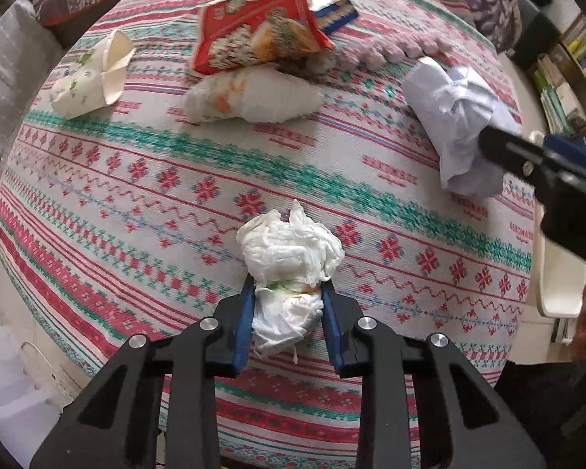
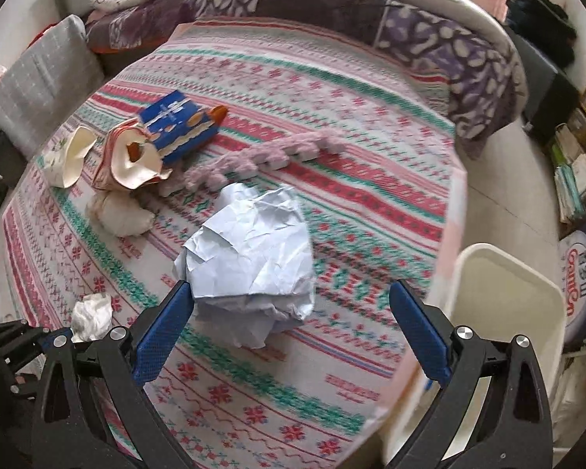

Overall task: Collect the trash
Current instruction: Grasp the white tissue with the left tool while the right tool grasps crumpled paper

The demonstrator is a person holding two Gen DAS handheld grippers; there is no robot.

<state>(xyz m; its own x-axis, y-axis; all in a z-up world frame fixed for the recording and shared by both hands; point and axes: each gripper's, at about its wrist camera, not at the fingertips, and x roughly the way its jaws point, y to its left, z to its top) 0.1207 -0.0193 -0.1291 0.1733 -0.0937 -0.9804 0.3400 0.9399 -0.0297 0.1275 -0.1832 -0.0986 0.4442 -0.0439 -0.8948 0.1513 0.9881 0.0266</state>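
Note:
A crumpled white tissue wad [image 1: 289, 246] lies on the patterned bedspread [image 1: 136, 179], and my left gripper [image 1: 288, 283] is shut on its near end, both blue pads pressing into it. The same tissue wad [image 2: 92, 314] shows at the lower left of the right wrist view. A big ball of crumpled white paper [image 2: 250, 250] sits between the wide-apart fingers of my right gripper [image 2: 291, 287], which is open; its left pad is at the paper's edge, its right pad well clear. In the left wrist view this paper ball [image 1: 449, 109] has one dark finger [image 1: 500, 146] against it.
Farther back lie a red snack wrapper [image 1: 261, 27], a blue packet [image 1: 336, 13], a white plastic wad [image 1: 250, 95] and a folded paper piece [image 1: 93, 74]. A pink fuzzy strip [image 2: 254, 156] crosses the bed. A white bin [image 2: 504, 312] stands on the floor by the bed's right edge.

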